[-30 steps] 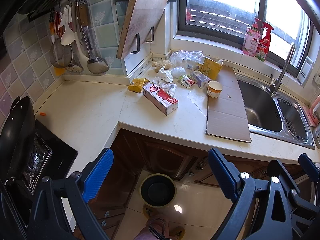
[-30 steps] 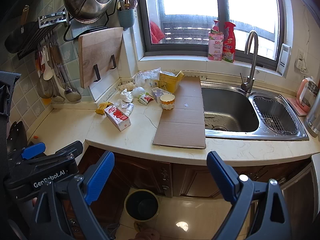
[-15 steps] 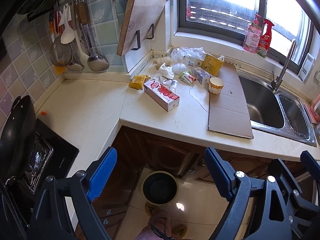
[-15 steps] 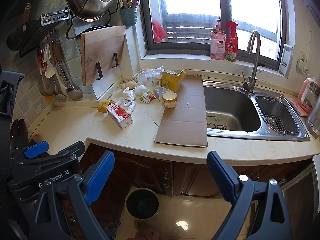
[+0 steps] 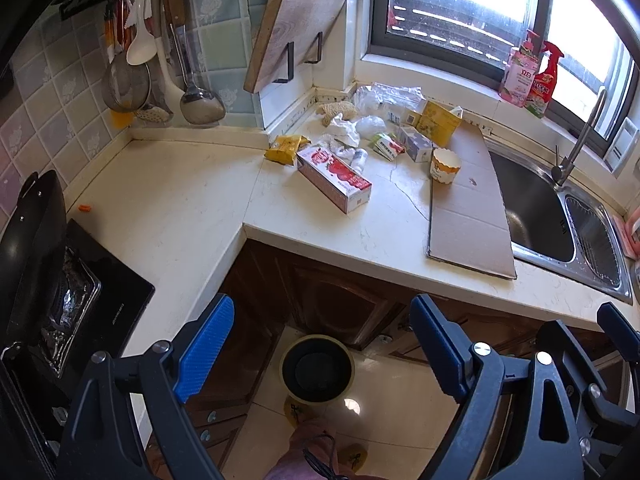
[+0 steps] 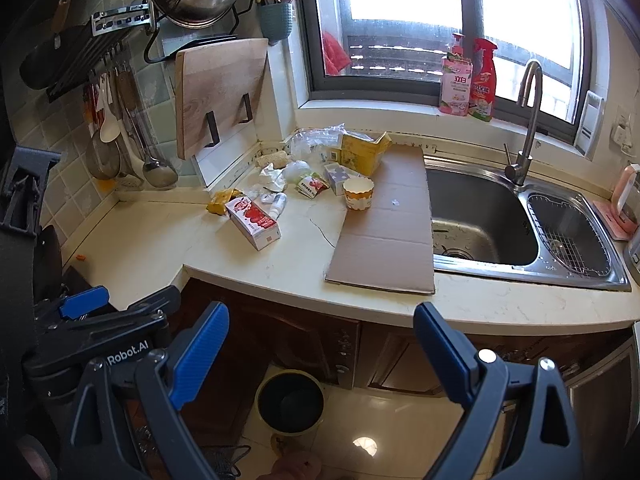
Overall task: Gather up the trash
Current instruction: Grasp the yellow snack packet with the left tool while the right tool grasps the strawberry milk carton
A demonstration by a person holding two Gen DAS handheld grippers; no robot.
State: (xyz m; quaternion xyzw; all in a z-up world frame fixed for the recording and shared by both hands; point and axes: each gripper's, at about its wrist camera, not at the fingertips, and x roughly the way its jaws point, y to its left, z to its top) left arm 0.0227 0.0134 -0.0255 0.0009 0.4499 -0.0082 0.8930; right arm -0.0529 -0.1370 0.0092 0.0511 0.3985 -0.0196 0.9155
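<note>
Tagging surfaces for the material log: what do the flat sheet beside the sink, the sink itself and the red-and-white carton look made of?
Flat sheet: brown corrugated cardboard, matte, with fold creases across it.
Sink: probably stainless steel, brushed grey with bright window reflections.
Red-and-white carton: coated paperboard, it seems, with glossy print and sharp folded edges.

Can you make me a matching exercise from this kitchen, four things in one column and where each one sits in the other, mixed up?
Things:
1. paper cup
2. trash can
3. spray bottle
4. cutting board

Places:
A. on the window sill
B. on the floor by the cabinets
C. on the flat cardboard
D. in a rack on the wall

Pairs: 1-C, 2-B, 3-A, 4-D
</note>
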